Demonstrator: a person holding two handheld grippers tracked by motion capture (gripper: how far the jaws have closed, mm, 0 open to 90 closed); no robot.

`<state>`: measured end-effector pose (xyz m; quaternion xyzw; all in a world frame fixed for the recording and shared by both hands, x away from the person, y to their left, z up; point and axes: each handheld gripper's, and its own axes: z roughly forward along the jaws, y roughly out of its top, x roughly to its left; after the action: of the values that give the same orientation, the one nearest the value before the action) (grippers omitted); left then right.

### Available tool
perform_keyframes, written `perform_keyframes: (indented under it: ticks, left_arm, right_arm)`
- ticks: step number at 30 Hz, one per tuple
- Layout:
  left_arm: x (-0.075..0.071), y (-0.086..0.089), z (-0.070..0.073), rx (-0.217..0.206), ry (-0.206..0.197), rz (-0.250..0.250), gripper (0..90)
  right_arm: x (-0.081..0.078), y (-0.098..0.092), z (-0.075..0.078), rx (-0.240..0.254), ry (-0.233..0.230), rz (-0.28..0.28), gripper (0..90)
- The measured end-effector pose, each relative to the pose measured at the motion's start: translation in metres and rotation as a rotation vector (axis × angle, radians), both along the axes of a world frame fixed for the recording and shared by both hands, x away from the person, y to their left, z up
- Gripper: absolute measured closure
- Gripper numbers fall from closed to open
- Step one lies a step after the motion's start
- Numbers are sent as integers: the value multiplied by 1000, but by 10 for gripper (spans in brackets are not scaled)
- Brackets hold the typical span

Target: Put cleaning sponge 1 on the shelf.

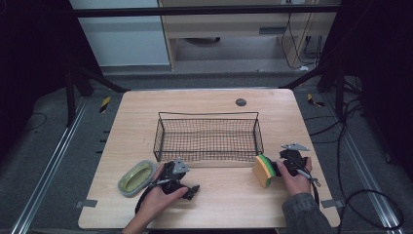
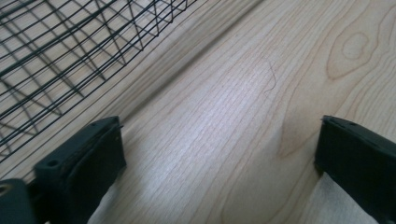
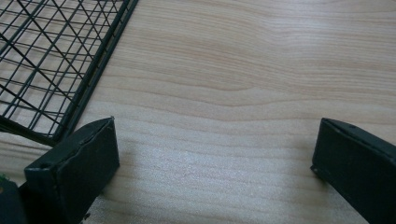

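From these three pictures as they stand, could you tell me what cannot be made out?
- Whether the right gripper touches the sponge: too small in the high view.
- The left gripper: the hand hides much of it in the high view.
- The green dish: contents too small to tell.
- The wire basket: cut off by edges in both gripper views.

A yellow sponge (image 1: 263, 171) with a green scouring face stood on edge on the table, touching the right gripper's front and just off the basket's right front corner. A pale green, oval soap dish (image 1: 137, 177) with a grey rim lay flat near the table's left front, just left of the left gripper and close to the basket's left front corner. The black wire basket (image 1: 208, 138), rectangular and open-topped, sat upright mid-table with nothing in it, between and behind the two.
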<state>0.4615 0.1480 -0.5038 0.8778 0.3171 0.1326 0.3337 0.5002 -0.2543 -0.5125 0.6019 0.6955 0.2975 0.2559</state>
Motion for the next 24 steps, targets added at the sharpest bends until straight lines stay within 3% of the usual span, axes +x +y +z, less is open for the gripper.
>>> perform_keyframes:
  ticks: [5,7,9,13,14,15,16,17,18,19,20,23,24]
  left_arm:
    - [-6,2,6,36,-51,-10,86]
    - [-10,1,10,17,-51,-12,84]
    - [-14,1,15,31,-39,-20,84]
    - [-23,5,29,73,-52,-32,86]
    - [-27,12,43,82,-69,-22,89]
    - [-27,12,43,82,-69,-22,89]
    - [-28,22,57,96,-81,-15,90]
    - [-28,22,57,96,-81,-15,95]
    - [-28,36,72,128,-107,8,96]
    - [-28,36,72,128,-107,8,96]
    - [-25,52,84,131,-96,32,94]
    - [-18,67,93,128,-75,55,91]
    - [-14,76,96,148,-65,68,90]
  right_arm:
    - [3,-1,0,2,1,24,6]
    - [2,-2,0,-3,-2,35,8]
    - [2,-2,0,-2,-3,37,8]
    - [1,-3,0,-4,-4,39,12]
    - [1,-3,0,-3,-4,38,12]
    - [1,-3,0,-3,-3,37,11]
    - [2,-2,0,-2,0,33,10]
    - [2,-2,0,-2,0,33,10]
    - [2,-1,1,0,4,25,9]
    - [2,-1,1,2,4,23,9]
    - [2,-1,0,0,0,25,9]
    - [2,-1,0,-1,-1,24,9]
    - [2,-1,0,-1,-1,25,9]
